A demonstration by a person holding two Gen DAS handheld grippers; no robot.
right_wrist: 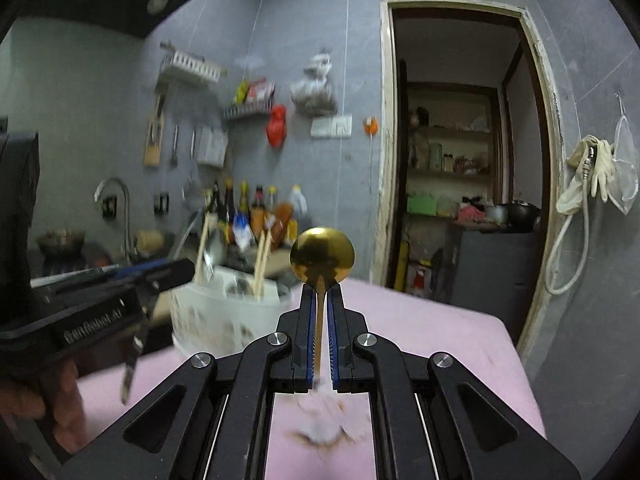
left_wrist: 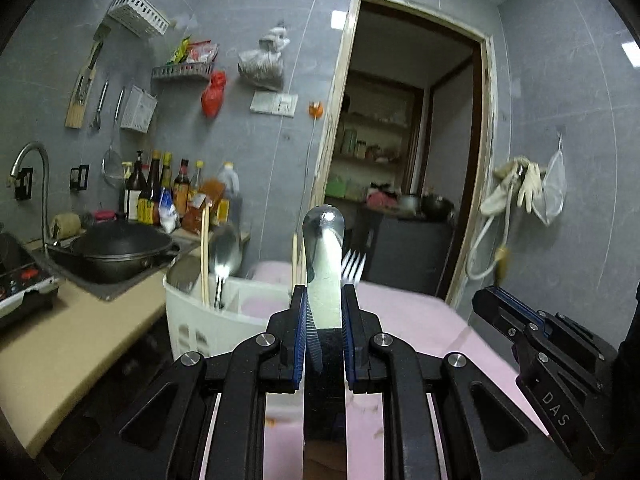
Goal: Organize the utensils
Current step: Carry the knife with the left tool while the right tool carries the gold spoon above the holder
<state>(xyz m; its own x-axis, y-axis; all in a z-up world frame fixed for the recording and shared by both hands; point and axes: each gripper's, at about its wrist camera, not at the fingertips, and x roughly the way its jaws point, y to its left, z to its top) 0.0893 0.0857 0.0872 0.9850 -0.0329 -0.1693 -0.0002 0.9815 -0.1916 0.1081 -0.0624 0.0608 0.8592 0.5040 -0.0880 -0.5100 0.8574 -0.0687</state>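
Kitchen with grey tiled walls and an open doorway [left_wrist: 408, 160] onto a shelved back room. The left tongs [left_wrist: 324, 320] are clenched on a steel knife [left_wrist: 324, 256], its rounded tip pointing level. The right tongs [right_wrist: 321, 312] are clenched on the stem of a gold spoon [right_wrist: 322, 256]. Beyond both, a white utensil basket [left_wrist: 208, 320] stands on the pink-covered worktop [left_wrist: 408, 320], holding chopsticks [left_wrist: 205, 256] and a silver spoon [left_wrist: 226, 252]. At left: sink, tap [left_wrist: 34, 176], black wok [left_wrist: 124, 246], sauce bottles [left_wrist: 168, 188].
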